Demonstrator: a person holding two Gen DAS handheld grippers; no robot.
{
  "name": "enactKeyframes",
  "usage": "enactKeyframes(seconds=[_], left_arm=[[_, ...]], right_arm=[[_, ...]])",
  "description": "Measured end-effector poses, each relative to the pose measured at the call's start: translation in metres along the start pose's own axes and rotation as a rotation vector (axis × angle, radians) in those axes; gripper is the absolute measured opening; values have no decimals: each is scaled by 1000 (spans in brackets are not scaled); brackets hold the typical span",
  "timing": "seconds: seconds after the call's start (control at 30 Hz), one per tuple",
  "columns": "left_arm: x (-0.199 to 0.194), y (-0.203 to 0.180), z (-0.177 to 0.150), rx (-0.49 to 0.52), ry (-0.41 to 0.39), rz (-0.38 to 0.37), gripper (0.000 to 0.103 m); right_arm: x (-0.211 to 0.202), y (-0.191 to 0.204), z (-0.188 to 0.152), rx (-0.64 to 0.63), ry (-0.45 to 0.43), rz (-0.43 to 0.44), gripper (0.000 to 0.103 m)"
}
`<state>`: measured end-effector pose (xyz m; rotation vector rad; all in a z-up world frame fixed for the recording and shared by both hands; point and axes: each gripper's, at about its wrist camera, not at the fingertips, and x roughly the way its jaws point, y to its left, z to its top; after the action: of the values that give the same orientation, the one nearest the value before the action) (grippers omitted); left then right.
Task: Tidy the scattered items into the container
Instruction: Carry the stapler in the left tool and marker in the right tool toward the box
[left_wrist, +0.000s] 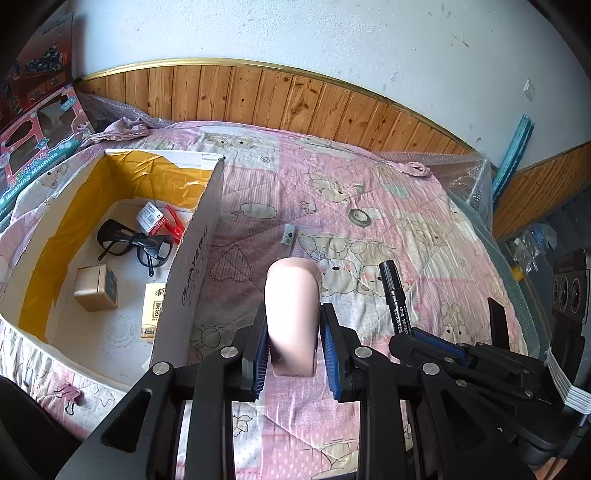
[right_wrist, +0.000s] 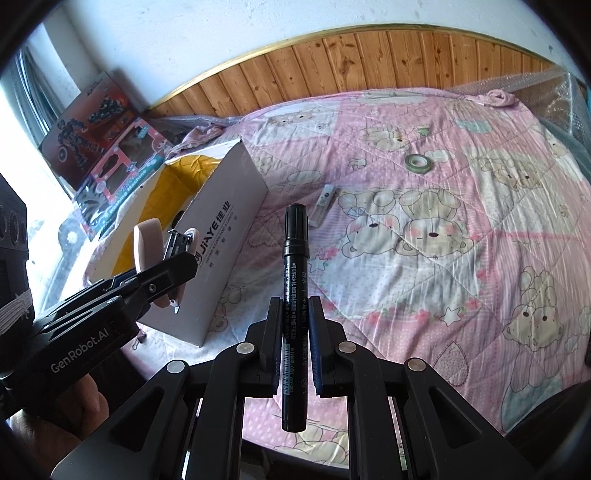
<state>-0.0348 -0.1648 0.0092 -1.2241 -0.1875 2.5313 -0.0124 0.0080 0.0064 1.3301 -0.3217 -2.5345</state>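
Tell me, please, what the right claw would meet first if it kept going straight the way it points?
Probably the small pale tube lying on the pink quilt, just right of the held black marker; depth is unclear.

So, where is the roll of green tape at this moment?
The roll of green tape lies flat on the pink quilt, towards the far side, beyond the small white tube and well right of the cardboard box.

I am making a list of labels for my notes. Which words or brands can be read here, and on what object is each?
"JiAYE": side of the white cardboard box.
"Washing Machine": pink toy box.
"GenRobot.AI": left gripper body.
Print on the black marker: too small to read.
Labels on the items inside the box: too blurred.
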Motion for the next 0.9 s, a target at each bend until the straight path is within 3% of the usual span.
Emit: enactKeyframes(seconds=[0.9], left_arm=[[-16,29,21,-73,-38,-2,27]], right_arm=[[3,36,31,-63,-26,41,13]])
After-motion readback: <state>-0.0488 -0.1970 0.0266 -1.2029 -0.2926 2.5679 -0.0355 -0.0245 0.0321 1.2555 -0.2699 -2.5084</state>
